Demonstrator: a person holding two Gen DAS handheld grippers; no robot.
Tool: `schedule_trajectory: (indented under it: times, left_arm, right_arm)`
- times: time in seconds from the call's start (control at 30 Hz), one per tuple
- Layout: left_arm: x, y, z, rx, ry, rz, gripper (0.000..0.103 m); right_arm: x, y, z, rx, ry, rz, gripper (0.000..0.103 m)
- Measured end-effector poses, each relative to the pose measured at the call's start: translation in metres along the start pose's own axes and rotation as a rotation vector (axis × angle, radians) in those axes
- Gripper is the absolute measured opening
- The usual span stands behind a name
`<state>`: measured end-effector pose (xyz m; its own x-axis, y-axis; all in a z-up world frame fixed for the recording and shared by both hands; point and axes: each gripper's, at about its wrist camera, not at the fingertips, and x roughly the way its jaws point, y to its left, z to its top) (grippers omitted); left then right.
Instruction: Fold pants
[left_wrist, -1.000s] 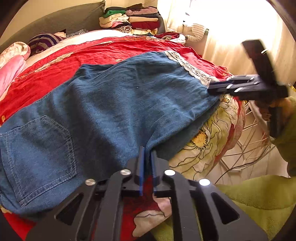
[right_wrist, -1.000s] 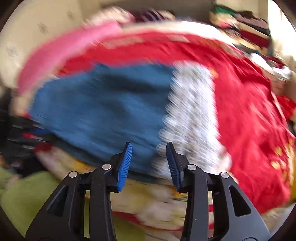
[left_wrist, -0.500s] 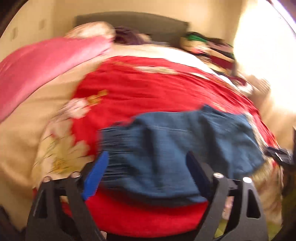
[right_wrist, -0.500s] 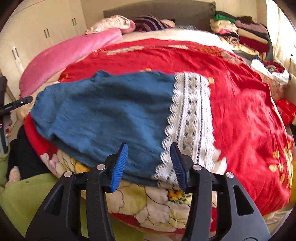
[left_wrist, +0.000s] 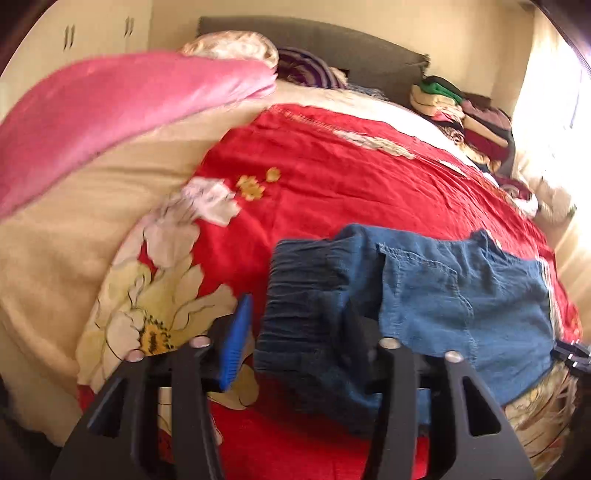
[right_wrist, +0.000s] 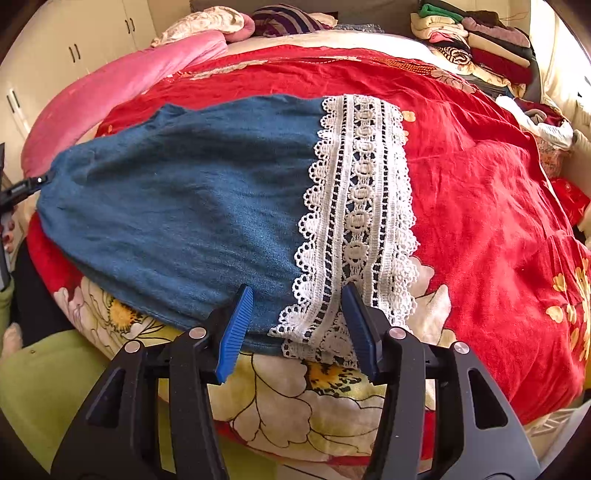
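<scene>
A: Where are the pants (right_wrist: 177, 206) now?

B: Flat on the bed (right_wrist: 480, 192), along its near edge. Waistband (left_wrist: 306, 291) at the left end, lace cuff (right_wrist: 354, 221) at the right.

A: What changed w/ the left hand-held gripper (left_wrist: 291, 339)?

B: It was pinched nearly shut over the leg a sec ago. Since then it swung along the edge to the waistband, sprang wide, and its jaws have just been closing again. Now they stand apart around the gathered elastic — can't see the pads pressing yet.

A: And the right hand-held gripper (right_wrist: 295, 325)?

B: Barely moved. Jaws have just been opening a bit; they're open, straddling the cuff's near corner, nothing clamped.

A: So?

B: Prob. setting up both ends for the next fold — grips not made yet.
</scene>
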<state>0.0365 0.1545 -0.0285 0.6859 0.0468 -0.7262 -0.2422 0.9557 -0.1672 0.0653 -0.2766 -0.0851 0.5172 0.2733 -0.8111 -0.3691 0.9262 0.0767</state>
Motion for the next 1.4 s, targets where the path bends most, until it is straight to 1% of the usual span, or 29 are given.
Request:
schedule_trajectory:
  times: [0.03, 0.1, 0.13, 0.17, 0.2, 0.23, 0.27, 0.3, 0.33, 0.37, 0.4, 0.47, 0.57, 0.6, 0.63, 0.67, 0.7, 0.77, 0.9, 1.0, 1.07, 1.1, 1.13, 1.17, 1.2, 1.27, 1.3, 1.33, 1.4]
  left_arm:
    - [0.001, 0.001, -0.001, -0.003, -0.001, 0.004, 0.059]
    - [-0.007, 0.002, -0.001, -0.020, -0.020, -0.007, 0.061]
    - [-0.017, -0.001, 0.002, -0.016, -0.048, 0.002, 0.061]
    - [-0.031, -0.008, 0.005, 0.008, -0.096, 0.030, 0.062]
    - [-0.039, -0.012, 0.007, 0.025, -0.122, 0.036, 0.062]
    - [-0.052, -0.023, 0.009, 0.051, -0.157, 0.021, 0.062]
    - [-0.061, -0.037, 0.010, 0.074, -0.173, -0.012, 0.062]
    - [-0.064, -0.045, 0.009, 0.088, -0.174, -0.037, 0.063]
    - [-0.064, -0.062, 0.008, 0.119, -0.153, -0.096, 0.069]
    - [-0.061, -0.073, 0.005, 0.142, -0.132, -0.132, 0.072]
    - [-0.053, -0.094, -0.001, 0.185, -0.094, -0.182, 0.072]
    - [-0.035, -0.122, -0.013, 0.247, -0.022, -0.237, 0.072]
    - [-0.006, -0.152, -0.033, 0.312, 0.077, -0.266, 0.072]
    - [0.004, -0.158, -0.038, 0.330, 0.104, -0.266, 0.072]
    - [0.014, -0.165, -0.044, 0.346, 0.137, -0.266, 0.072]
    - [0.020, -0.167, -0.048, 0.356, 0.155, -0.265, 0.072]
    - [0.023, -0.170, -0.055, 0.367, 0.166, -0.259, 0.072]
    - [0.026, -0.169, -0.058, 0.376, 0.169, -0.259, 0.072]
    - [0.027, -0.164, -0.059, 0.339, 0.174, -0.290, 0.072]
    - [0.029, -0.162, -0.059, 0.339, 0.180, -0.288, 0.072]
    - [0.029, -0.162, -0.060, 0.344, 0.177, -0.290, 0.073]
    - [0.027, -0.163, -0.060, 0.344, 0.178, -0.295, 0.073]
    - [0.025, -0.164, -0.057, 0.341, 0.178, -0.302, 0.073]
    - [0.022, -0.163, -0.055, 0.334, 0.173, -0.313, 0.073]
    - [0.019, -0.162, -0.048, 0.328, 0.163, -0.321, 0.073]
    - [0.010, -0.160, -0.031, 0.320, 0.120, -0.328, 0.073]
    - [0.009, -0.161, -0.022, 0.318, 0.110, -0.327, 0.073]
    - [0.008, -0.162, -0.009, 0.315, 0.096, -0.320, 0.073]
    - [0.011, -0.166, 0.011, 0.321, 0.086, -0.310, 0.073]
  right_arm:
    - [0.001, 0.002, 0.001, -0.015, 0.001, -0.011, 0.043]
    - [-0.007, 0.006, 0.002, -0.037, -0.021, -0.019, 0.043]
    - [-0.015, 0.009, 0.002, -0.058, -0.057, -0.013, 0.043]
    - [-0.023, 0.015, 0.001, -0.093, -0.086, -0.003, 0.043]
    - [-0.029, 0.023, 0.001, -0.137, -0.107, 0.005, 0.043]
    - [-0.034, 0.036, -0.001, -0.207, -0.124, 0.017, 0.043]
    - [-0.035, 0.048, -0.002, -0.268, -0.129, 0.028, 0.043]
    - [-0.036, 0.058, -0.003, -0.312, -0.126, 0.039, 0.039]
    - [-0.033, 0.073, -0.005, -0.383, -0.118, 0.054, 0.033]
    - [-0.030, 0.083, -0.006, -0.434, -0.108, 0.062, 0.030]
    - [-0.027, 0.091, -0.008, -0.479, -0.096, 0.067, 0.024]
    - [-0.019, 0.105, -0.009, -0.553, -0.077, 0.063, 0.022]
    - [-0.009, 0.119, -0.011, -0.637, -0.057, 0.031, 0.020]
    - [-0.004, 0.124, -0.013, -0.674, -0.057, 0.004, 0.018]
    - [0.001, 0.125, -0.014, -0.685, -0.059, -0.012, 0.014]
    - [0.003, 0.128, -0.018, -0.685, -0.057, -0.009, 0.009]
    - [0.005, 0.127, -0.019, -0.683, -0.056, 0.004, 0.001]
    - [0.007, 0.124, -0.019, -0.668, -0.056, 0.025, 0.000]
    - [-0.008, 0.115, -0.021, -0.644, -0.045, 0.102, 0.000]
    - [0.002, 0.111, -0.029, -0.646, -0.012, 0.109, 0.000]
    - [0.004, 0.111, -0.028, -0.619, -0.010, 0.126, 0.003]
    - [0.002, 0.110, -0.026, -0.601, -0.006, 0.143, 0.006]
    - [-0.003, 0.107, -0.023, -0.575, 0.001, 0.179, 0.014]
    - [-0.010, 0.104, -0.020, -0.559, 0.002, 0.209, 0.018]
    - [-0.018, 0.101, -0.018, -0.551, -0.022, 0.208, 0.025]
    - [-0.035, 0.086, -0.009, -0.502, -0.088, 0.204, 0.027]
    - [-0.043, 0.076, -0.001, -0.459, -0.123, 0.197, 0.030]
    - [-0.050, 0.060, 0.012, -0.389, -0.168, 0.176, 0.031]
    - [-0.058, 0.030, 0.036, -0.261, -0.230, 0.137, 0.032]
